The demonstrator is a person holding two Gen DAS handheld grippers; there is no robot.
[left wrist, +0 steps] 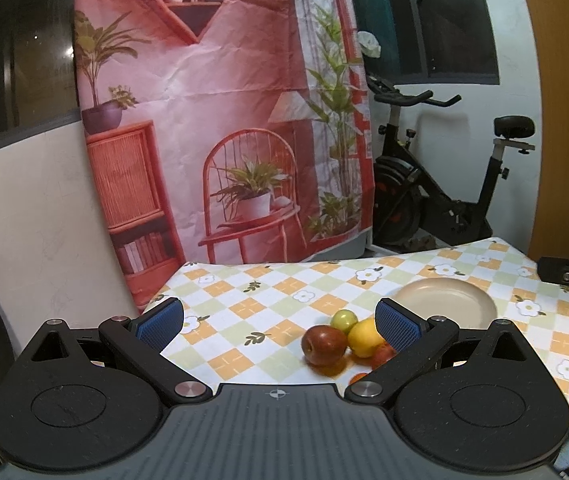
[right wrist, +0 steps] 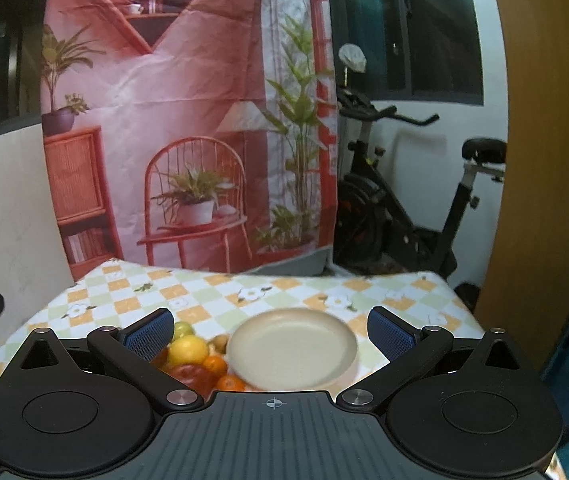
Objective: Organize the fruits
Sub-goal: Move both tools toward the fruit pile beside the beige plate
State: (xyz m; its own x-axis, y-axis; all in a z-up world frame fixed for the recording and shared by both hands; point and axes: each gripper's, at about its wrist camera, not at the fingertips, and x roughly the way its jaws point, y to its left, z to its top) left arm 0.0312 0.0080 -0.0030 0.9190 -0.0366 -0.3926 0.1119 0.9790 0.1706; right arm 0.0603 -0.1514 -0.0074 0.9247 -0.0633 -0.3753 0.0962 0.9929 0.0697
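We see no readable writing or brand anywhere. Our left gripper point(left wrist: 280, 326) and right gripper point(right wrist: 270, 334) both gape wide, holding nothing. The fruits point(right wrist: 194, 360) sit heaped just left of the beige plate point(right wrist: 294, 350) on the checked tablecloth point(left wrist: 252, 300), touching its rim.

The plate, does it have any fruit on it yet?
No, the beige plate holds nothing, and the fruits sit in a pile on the tablecloth beside it.
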